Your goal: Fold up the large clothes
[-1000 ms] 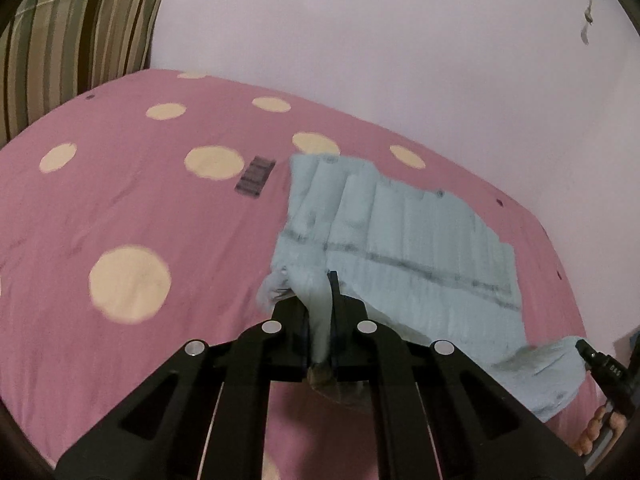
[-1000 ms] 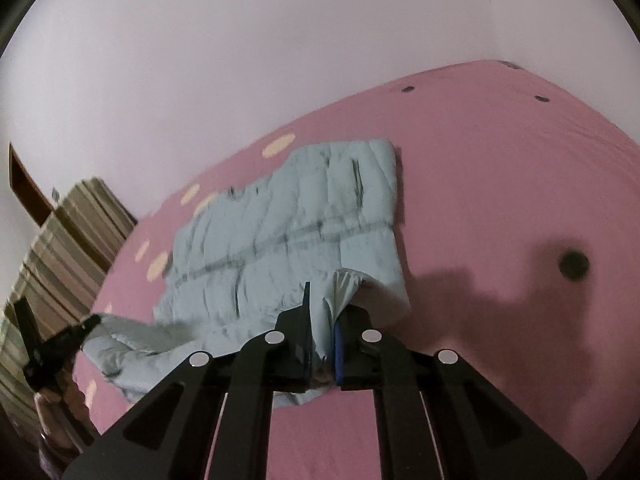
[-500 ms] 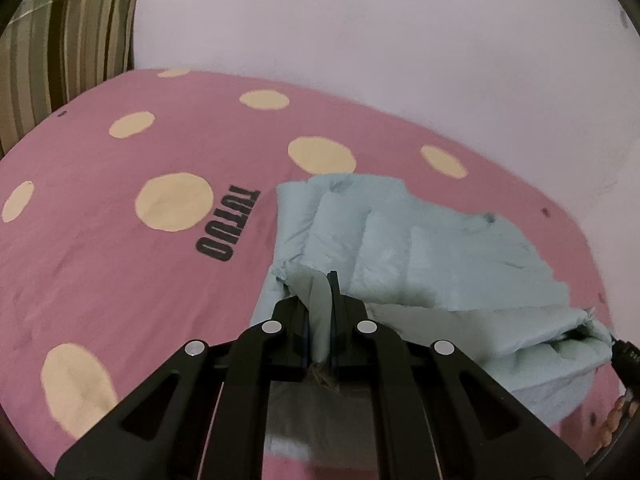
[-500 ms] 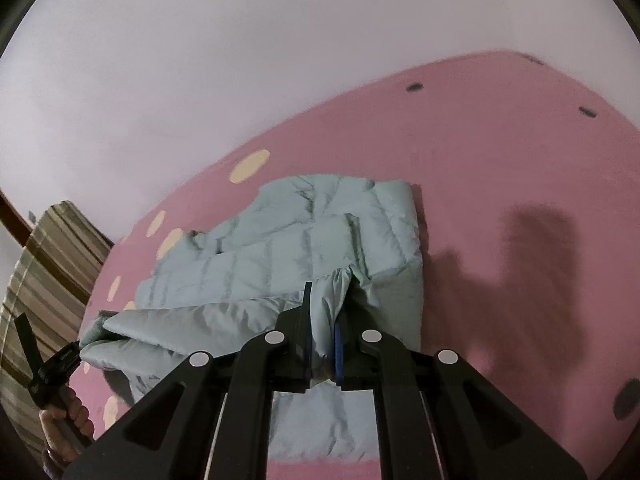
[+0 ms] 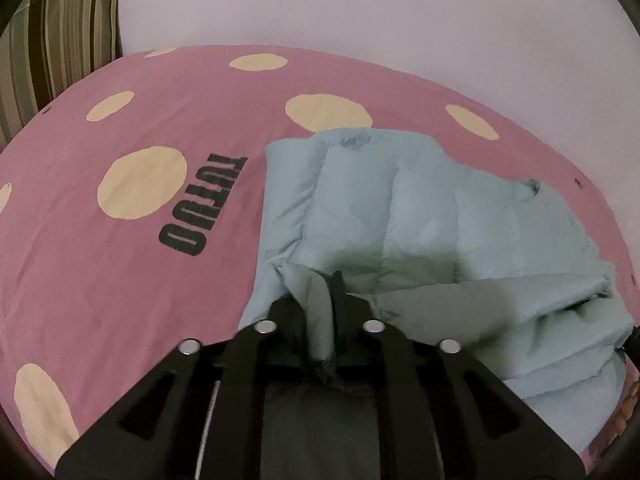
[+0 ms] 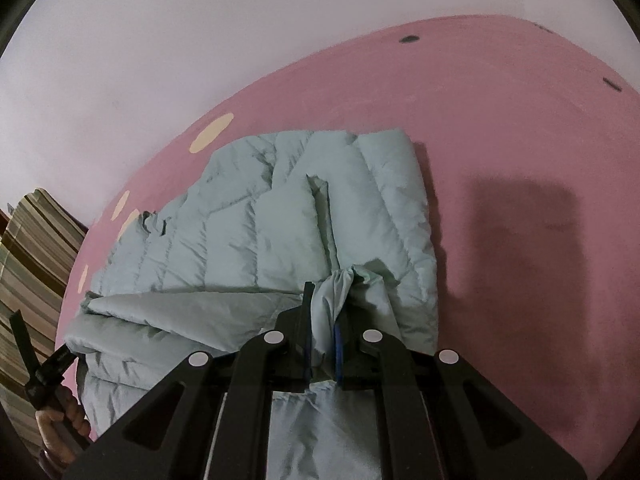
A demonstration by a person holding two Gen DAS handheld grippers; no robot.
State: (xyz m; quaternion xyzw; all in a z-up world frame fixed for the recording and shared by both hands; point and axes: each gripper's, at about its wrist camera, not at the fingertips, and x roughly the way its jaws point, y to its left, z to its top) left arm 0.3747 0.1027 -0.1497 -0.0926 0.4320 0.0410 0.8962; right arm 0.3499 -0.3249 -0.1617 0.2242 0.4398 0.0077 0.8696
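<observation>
A pale blue-green quilted jacket [image 5: 400, 208] lies on the pink bed cover [image 5: 120, 280], its near edge lifted and doubled over onto the far part. My left gripper [image 5: 318, 292] holds the left corner of that raised edge. Its jaws are opening, with a bunch of fabric still filling the gap between them. In the right wrist view the jacket [image 6: 280, 220] spreads out to the left. My right gripper [image 6: 328, 292] is shut on a gathered fold at the right corner. The fold line sags between the two grippers.
The bed cover [image 6: 520, 120] has cream dots and dark lettering [image 5: 200, 204] left of the jacket. A striped cushion [image 5: 52, 40] stands at the far left corner against a pale wall. A person's hand [image 6: 60, 428] shows at the lower left of the right wrist view.
Both grippers have gone forward and down with the jacket's near edge, laying it over the far half. The jacket now fills more of both views. The left jaws look slightly wider.
</observation>
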